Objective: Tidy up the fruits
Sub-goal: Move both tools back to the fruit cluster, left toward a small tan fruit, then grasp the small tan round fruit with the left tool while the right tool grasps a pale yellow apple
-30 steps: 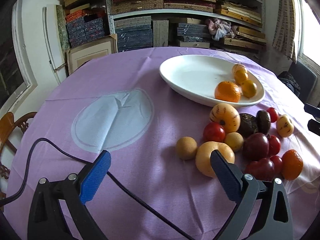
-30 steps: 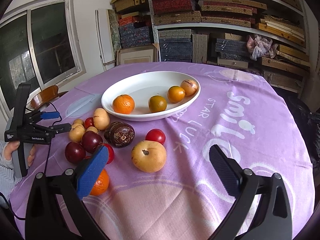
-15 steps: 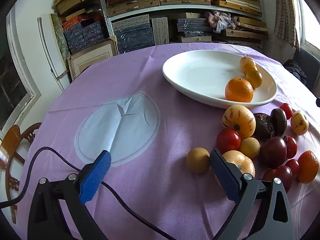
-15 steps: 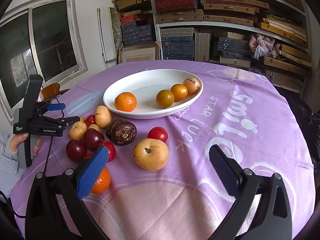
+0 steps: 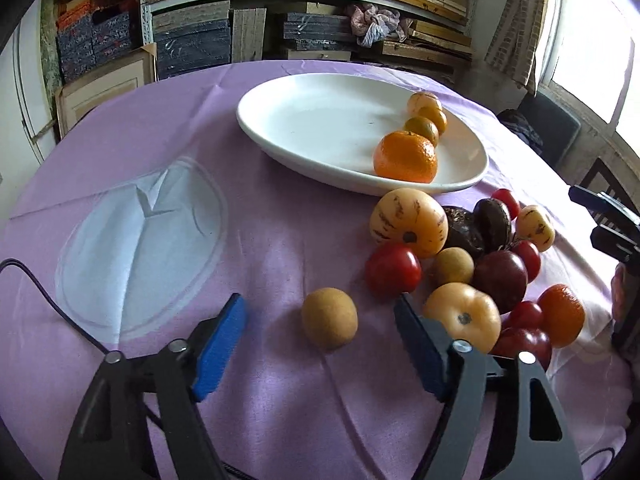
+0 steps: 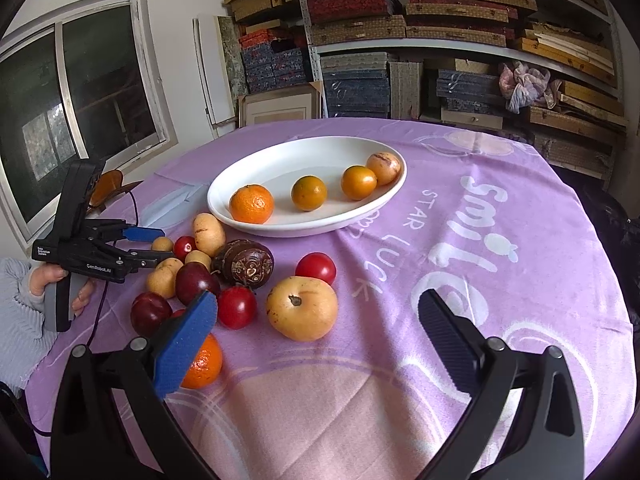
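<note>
Purple tablecloth (image 6: 500, 184): "Smile", "STAR", "LUCK" in white. Left claw (image 6: 150, 246) body: "GenRobot.AI".

Soft window daylight, sharp frames, fisheye-bent edges

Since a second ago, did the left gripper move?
Yes. In the right wrist view the left gripper has moved right, toward the white plate, and its closing jaws now straddle a small brown fruit.

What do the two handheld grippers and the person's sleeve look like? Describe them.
Both the left gripper and the right gripper have black frames with silver pivot screws, one bright blue pad and one dark ribbed pad. A black cable trails from the left one; its body bears white lettering. The sleeve is light grey ribbed knit.
</note>
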A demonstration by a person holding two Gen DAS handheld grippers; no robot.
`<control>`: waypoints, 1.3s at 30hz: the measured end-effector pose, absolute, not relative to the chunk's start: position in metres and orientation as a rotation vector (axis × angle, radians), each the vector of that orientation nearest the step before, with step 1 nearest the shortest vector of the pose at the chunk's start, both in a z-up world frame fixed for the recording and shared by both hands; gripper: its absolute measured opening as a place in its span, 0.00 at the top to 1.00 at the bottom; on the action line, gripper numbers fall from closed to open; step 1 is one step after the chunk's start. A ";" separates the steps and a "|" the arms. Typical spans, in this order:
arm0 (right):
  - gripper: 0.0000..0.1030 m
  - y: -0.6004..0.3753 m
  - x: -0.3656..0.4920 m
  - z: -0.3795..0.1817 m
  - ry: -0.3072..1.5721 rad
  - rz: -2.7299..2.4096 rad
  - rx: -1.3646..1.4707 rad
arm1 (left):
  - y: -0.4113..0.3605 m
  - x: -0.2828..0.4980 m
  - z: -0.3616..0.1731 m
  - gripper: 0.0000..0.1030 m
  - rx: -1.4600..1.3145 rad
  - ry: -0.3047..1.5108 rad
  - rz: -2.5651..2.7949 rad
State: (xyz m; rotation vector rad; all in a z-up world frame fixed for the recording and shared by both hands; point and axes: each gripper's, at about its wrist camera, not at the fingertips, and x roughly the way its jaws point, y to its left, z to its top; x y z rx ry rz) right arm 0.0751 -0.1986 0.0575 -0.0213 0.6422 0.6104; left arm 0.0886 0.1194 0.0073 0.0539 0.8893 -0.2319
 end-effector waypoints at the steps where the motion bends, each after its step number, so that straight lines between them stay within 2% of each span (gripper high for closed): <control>1: 0.04 -0.199 0.075 0.058 0.643 0.613 -0.021 | 0.120 0.087 0.007 0.43 0.064 0.887 -0.217; 3: 0.04 -0.199 0.075 0.058 0.641 0.615 -0.020 | 0.121 0.086 0.006 0.45 0.061 0.885 -0.211; 5: 0.04 -0.198 0.073 0.058 0.640 0.614 -0.019 | 0.117 0.086 0.007 0.56 0.085 0.881 -0.219; 11: 0.05 -0.196 0.071 0.058 0.642 0.598 -0.051 | 0.091 0.071 0.011 0.61 0.201 0.844 -0.225; 13: 0.11 -0.193 0.071 0.058 0.648 0.603 -0.064 | 0.086 0.072 0.010 0.61 0.223 0.843 -0.224; 14: 0.22 -0.191 0.071 0.057 0.655 0.610 -0.070 | 0.086 0.072 0.009 0.63 0.225 0.846 -0.221; 16: 0.34 -0.189 0.074 0.054 0.683 0.618 -0.077 | 0.089 0.077 0.008 0.67 0.201 0.860 -0.232; 17: 0.35 -0.189 0.074 0.053 0.689 0.617 -0.077 | 0.092 0.079 0.008 0.71 0.184 0.864 -0.237; 20: 0.44 -0.189 0.074 0.053 0.688 0.615 -0.079 | 0.095 0.079 0.008 0.73 0.163 0.869 -0.242; 25: 0.49 -0.185 0.074 0.051 0.706 0.610 -0.098 | 0.095 0.078 0.007 0.73 0.170 0.868 -0.235; 34: 0.49 -0.167 0.096 0.040 0.793 0.632 -0.128 | 0.100 0.079 0.006 0.73 0.144 0.874 -0.235; 36: 0.54 -0.164 0.101 0.038 0.811 0.634 -0.134 | 0.101 0.079 0.006 0.73 0.146 0.874 -0.234; 39: 0.54 -0.161 0.110 0.033 0.850 0.638 -0.121 | 0.102 0.079 0.006 0.73 0.147 0.874 -0.233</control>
